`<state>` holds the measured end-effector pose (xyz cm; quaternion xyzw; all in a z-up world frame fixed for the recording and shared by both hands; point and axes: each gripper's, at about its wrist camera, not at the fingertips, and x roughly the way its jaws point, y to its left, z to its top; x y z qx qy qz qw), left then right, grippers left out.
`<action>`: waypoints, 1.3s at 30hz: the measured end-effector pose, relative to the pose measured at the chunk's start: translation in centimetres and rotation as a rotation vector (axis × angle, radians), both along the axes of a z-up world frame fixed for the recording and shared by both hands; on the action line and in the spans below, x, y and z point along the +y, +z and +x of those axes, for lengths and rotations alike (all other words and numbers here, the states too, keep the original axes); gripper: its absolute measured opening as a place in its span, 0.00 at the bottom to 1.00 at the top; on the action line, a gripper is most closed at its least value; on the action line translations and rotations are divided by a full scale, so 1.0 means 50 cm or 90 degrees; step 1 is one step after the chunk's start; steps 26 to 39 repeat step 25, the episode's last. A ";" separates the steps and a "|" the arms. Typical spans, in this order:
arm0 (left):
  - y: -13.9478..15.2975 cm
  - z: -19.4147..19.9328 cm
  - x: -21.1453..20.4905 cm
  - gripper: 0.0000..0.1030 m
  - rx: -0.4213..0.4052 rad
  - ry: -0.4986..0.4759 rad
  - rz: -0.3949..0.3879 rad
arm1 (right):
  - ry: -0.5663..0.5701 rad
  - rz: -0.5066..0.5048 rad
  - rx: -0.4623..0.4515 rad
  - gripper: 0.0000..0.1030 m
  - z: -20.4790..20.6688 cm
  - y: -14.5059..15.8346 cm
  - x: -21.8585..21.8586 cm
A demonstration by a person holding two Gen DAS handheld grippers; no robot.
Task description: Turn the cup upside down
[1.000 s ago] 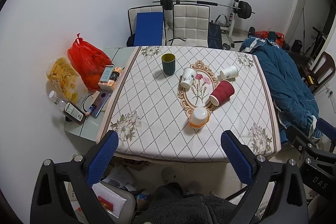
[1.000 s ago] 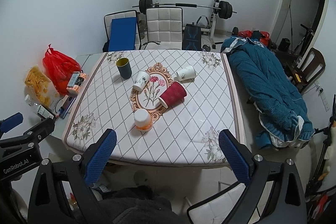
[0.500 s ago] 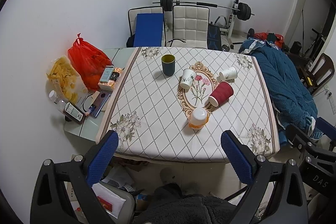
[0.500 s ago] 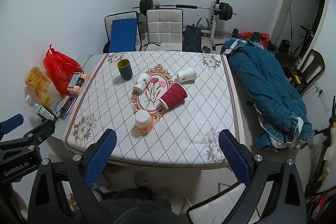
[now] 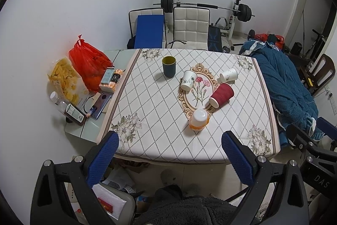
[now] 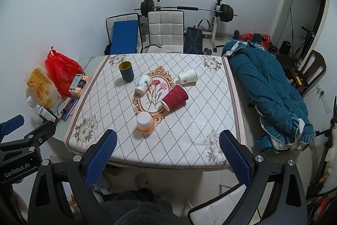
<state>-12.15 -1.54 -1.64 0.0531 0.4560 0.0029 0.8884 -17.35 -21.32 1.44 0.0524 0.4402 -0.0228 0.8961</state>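
Note:
Several cups sit on the patterned tablecloth [image 5: 151, 111]. A dark green cup [image 5: 169, 66] stands upright at the back left. A white floral cup [image 5: 188, 83] and a second white cup [image 5: 228, 75] lie tipped on their sides. A red ribbed cup [image 5: 221, 95] lies on its side. An orange and white cup [image 5: 198, 119] stands upside down nearest me. The same cups show in the right wrist view: green [image 6: 126, 71], red [image 6: 174, 97], orange [image 6: 145, 122]. My left gripper [image 5: 169, 153] and right gripper [image 6: 167, 150] are both open and empty, held before the table's front edge, well short of the cups.
A red bag [image 5: 88, 60], a snack bag [image 5: 65, 81], bottles and a phone [image 5: 99, 104] crowd a side table at the left. Two chairs [image 5: 190, 28] and a barbell rack stand behind. A blue blanket [image 5: 284, 85] lies at the right.
Both views have shifted very slightly. The cups have not moved and both grippers stay open.

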 end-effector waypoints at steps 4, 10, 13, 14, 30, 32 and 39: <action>-0.001 -0.001 0.001 0.97 0.000 -0.001 0.000 | 0.002 0.001 0.000 0.97 0.000 0.005 0.003; 0.002 -0.001 -0.001 0.97 0.000 -0.002 0.002 | 0.003 0.004 -0.001 0.97 0.002 0.012 0.010; 0.001 -0.002 0.000 0.97 0.000 0.000 0.000 | 0.003 0.003 -0.001 0.97 0.001 0.012 0.010; 0.001 -0.002 0.000 0.97 -0.001 -0.001 0.000 | 0.003 0.004 -0.001 0.97 0.001 0.012 0.009; 0.007 0.000 -0.001 0.97 -0.003 0.001 -0.001 | 0.003 0.006 -0.002 0.97 0.001 0.011 0.009; 0.007 0.000 -0.001 0.97 -0.003 0.001 -0.001 | 0.003 0.006 -0.002 0.97 0.001 0.011 0.009; 0.007 0.000 -0.001 0.97 -0.003 0.001 -0.001 | 0.003 0.006 -0.002 0.97 0.001 0.011 0.009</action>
